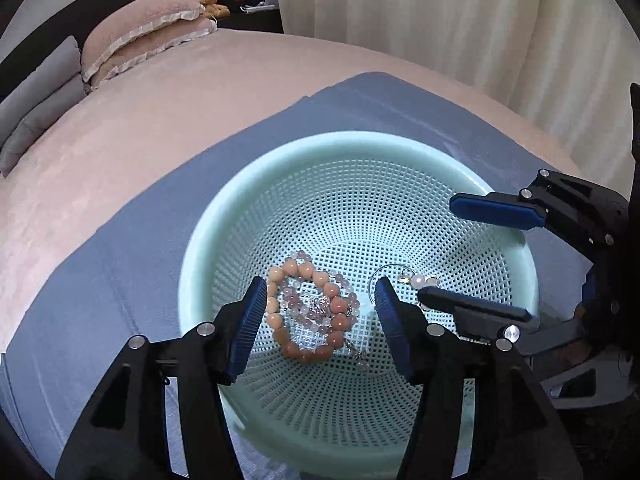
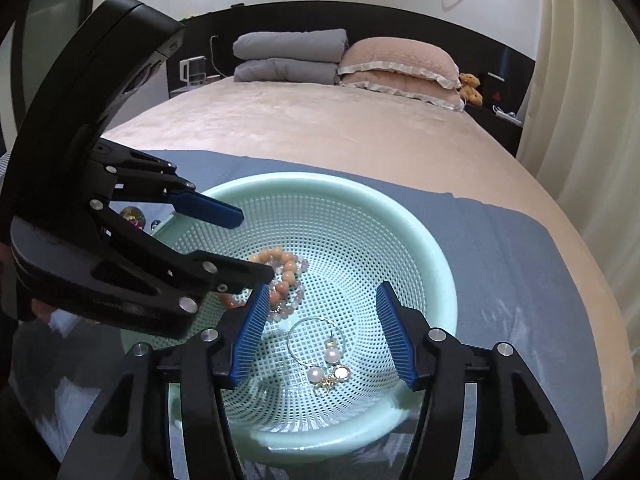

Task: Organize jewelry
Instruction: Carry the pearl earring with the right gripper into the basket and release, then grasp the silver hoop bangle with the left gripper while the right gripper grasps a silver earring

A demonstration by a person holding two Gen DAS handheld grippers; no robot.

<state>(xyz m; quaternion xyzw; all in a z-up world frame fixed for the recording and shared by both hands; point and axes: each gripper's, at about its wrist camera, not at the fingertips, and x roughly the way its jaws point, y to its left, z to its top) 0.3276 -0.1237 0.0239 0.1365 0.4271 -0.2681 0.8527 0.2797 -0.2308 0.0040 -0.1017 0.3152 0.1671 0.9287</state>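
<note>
A mint green mesh basket (image 1: 224, 216) (image 2: 432, 248) sits on a blue-grey cloth on the bed. Inside lie an orange bead bracelet (image 1: 304, 312) (image 2: 280, 268), a pale pink bead bracelet (image 1: 312, 312) tangled with it, and a silver hoop with pearl charms (image 1: 416, 280) (image 2: 324, 356). My left gripper (image 1: 320, 304) is open above the bead bracelets, empty; it shows from the side in the right wrist view (image 2: 256, 244). My right gripper (image 2: 322, 308) is open above the pearl hoop, empty; it shows in the left wrist view (image 1: 440, 248).
The blue-grey cloth (image 1: 140, 248) (image 2: 520, 264) covers the near part of a pink bed. Pink pillows (image 2: 400, 64), folded grey blankets (image 2: 288, 56) and a small teddy bear (image 2: 470, 86) lie at the headboard. A cream curtain (image 1: 440, 20) hangs beside the bed. A small colourful object (image 2: 134, 216) lies left of the basket.
</note>
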